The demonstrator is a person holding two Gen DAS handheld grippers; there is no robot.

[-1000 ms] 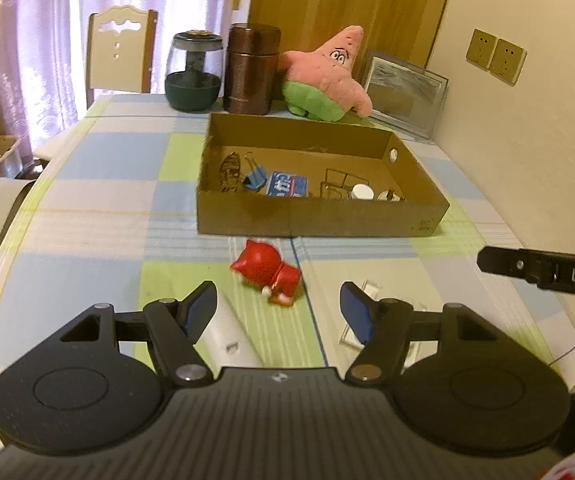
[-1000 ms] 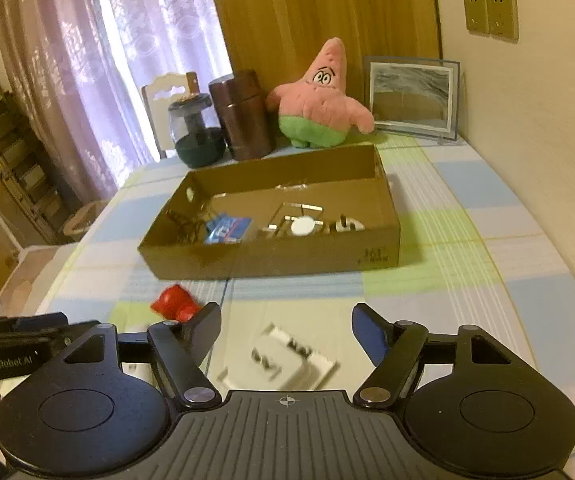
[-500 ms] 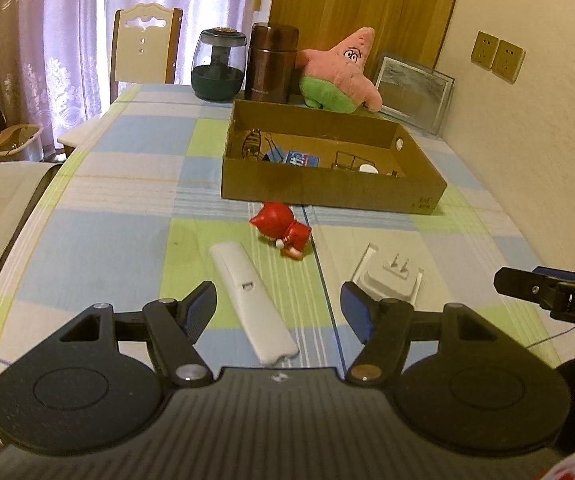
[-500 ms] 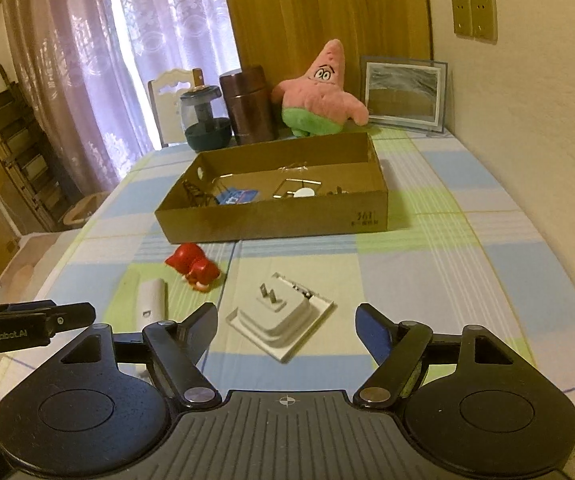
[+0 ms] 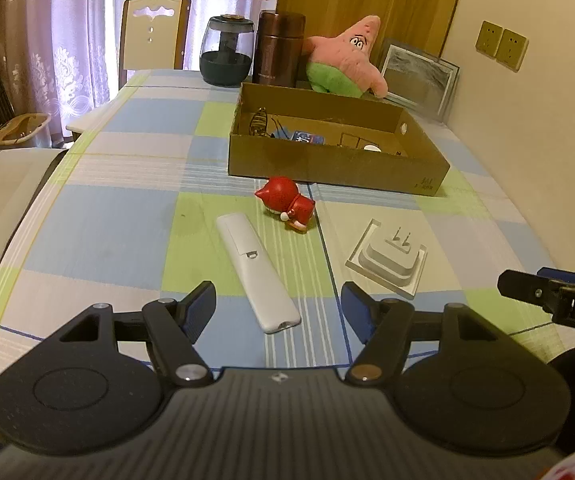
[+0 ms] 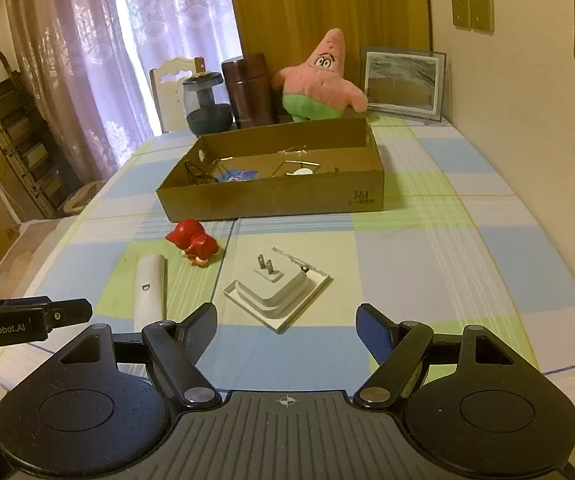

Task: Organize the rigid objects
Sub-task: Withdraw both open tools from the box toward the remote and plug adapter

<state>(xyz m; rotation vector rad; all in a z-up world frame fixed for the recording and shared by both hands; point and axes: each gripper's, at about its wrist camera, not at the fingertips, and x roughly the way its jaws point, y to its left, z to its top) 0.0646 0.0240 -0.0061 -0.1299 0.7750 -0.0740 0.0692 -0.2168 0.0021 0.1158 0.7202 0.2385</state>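
Both the left gripper (image 5: 277, 306) and the right gripper (image 6: 285, 322) are held open and empty at the bottom of each frame, presumably readied for picking. The white remote (image 5: 256, 261), red figurine (image 5: 285, 202) and plug tray (image 6: 277, 286) are left loose mid-frame, below the cardboard box (image 6: 271, 200) where such items are apparently collected.

open tool (image 6: 285, 330), white plug (image 6: 277, 286), cardboard box (image 6: 271, 196)

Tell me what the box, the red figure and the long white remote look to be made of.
Box: brown cardboard, matte, with thin folded walls. Red figure: probably hard plastic, going by its glossy highlights. White remote: likely smooth satin plastic, with a moulded back cover seam.
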